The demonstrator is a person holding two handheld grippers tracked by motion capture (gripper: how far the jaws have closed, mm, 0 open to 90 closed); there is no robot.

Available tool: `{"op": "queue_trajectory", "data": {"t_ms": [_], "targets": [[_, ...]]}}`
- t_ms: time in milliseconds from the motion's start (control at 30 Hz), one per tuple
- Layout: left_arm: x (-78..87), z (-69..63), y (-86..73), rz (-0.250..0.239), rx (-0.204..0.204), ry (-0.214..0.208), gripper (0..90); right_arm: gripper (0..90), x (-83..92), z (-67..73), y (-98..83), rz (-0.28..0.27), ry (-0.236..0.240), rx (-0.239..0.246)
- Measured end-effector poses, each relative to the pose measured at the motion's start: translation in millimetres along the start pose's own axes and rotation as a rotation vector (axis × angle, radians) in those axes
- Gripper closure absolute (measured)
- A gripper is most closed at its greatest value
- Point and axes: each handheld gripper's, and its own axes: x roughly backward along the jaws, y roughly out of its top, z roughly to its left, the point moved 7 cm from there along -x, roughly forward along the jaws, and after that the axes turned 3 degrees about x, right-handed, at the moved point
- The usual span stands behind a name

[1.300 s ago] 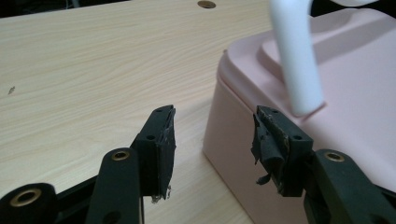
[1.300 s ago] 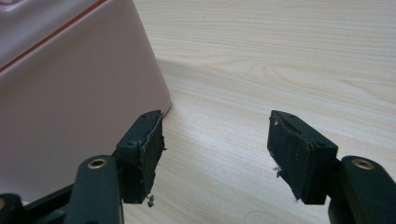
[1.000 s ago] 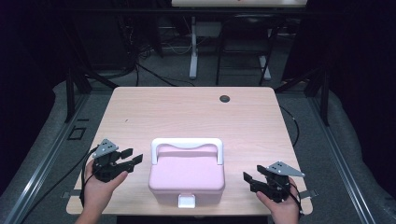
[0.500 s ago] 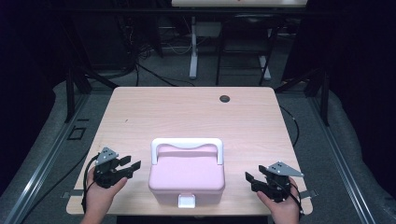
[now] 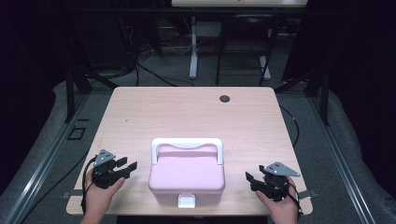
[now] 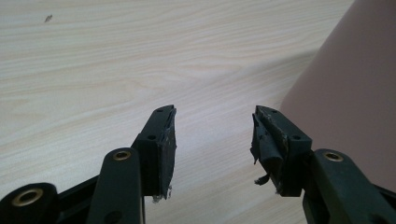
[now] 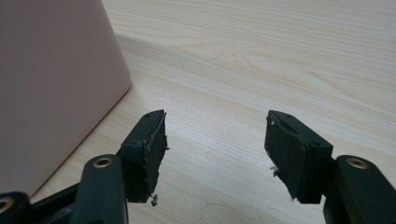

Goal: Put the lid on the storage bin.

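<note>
A pink box (image 5: 187,179) with a white handle (image 5: 187,143) and a white front latch (image 5: 186,201) sits at the near edge of the table (image 5: 187,112), midway between your hands. Your left gripper (image 5: 127,164) rests on the table to the box's left, jaws spread and holding nothing. Your right gripper (image 5: 249,179) lies to the box's right, jaws likewise spread and empty. Neither touches the box. A dark round grommet (image 5: 225,98) marks the table's far side.
</note>
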Motion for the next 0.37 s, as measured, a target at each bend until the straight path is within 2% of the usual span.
{"op": "queue_trajectory", "data": {"t_ms": [167,367], "targets": [[-7.4,1.7,-4.2,0.017,-0.001,0.004,49.2,37.8,-2.1,-1.8,-1.7,0.011,-0.009,0.005],[-9.3,3.0,-5.4,0.023,0.002,0.009,49.2,37.8,-3.4,-1.8,-3.2,0.025,0.008,-0.013]]}}
